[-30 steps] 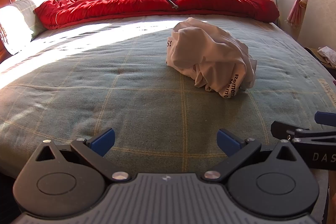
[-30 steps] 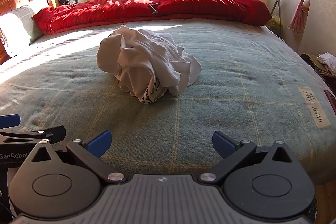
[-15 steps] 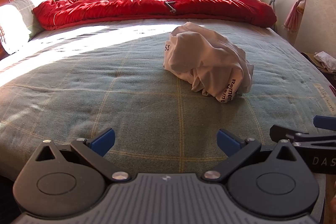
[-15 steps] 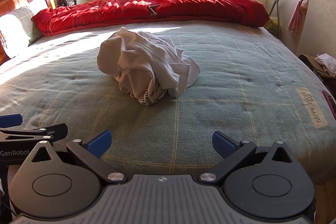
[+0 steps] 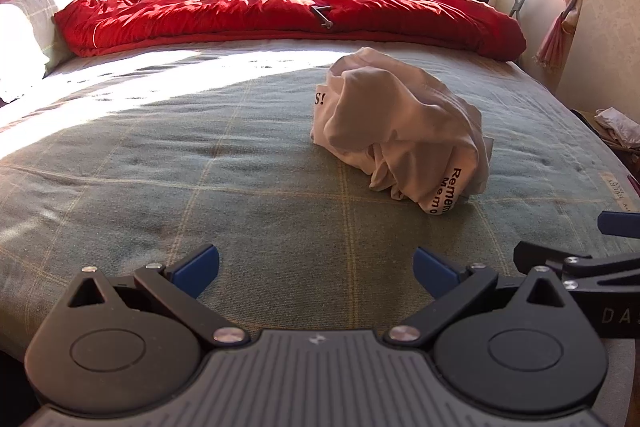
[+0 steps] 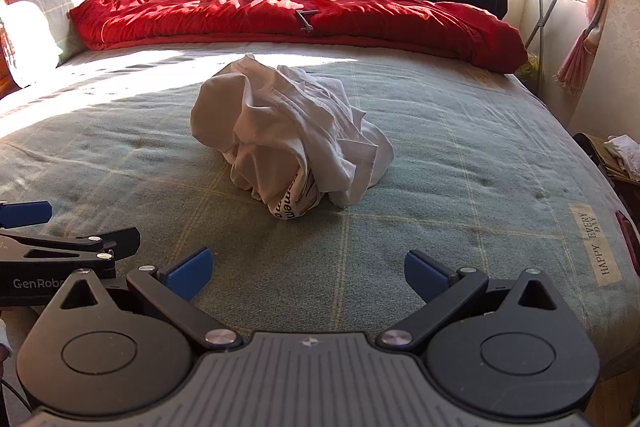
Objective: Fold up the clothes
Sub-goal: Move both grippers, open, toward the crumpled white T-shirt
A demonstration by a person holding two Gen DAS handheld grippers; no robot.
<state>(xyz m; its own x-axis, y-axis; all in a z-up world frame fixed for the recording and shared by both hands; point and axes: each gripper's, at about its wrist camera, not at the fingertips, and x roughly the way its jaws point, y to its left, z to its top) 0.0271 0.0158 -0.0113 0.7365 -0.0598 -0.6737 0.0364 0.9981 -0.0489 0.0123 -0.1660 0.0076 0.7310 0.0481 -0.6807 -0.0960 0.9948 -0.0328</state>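
Black hand-held gripper (image 5: 316, 269), blue fingertips (image 5: 196, 265), silver screws, ribbed grey body

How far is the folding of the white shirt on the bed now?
Nothing looks folded yet: the crumpled white printed T-shirt lies in a heap on the green checked bedspread. Nothing is in hand; the left gripper and right gripper are open, short of it. Spreading and folding remain.

Left gripper (image 5: 316, 269) spread wide, low over bed (image 5: 200, 187). Crumpled white shirt (image 5: 400, 143) ahead and to its right, well apart. Right gripper (image 5: 616, 227) just beside, at right edge.
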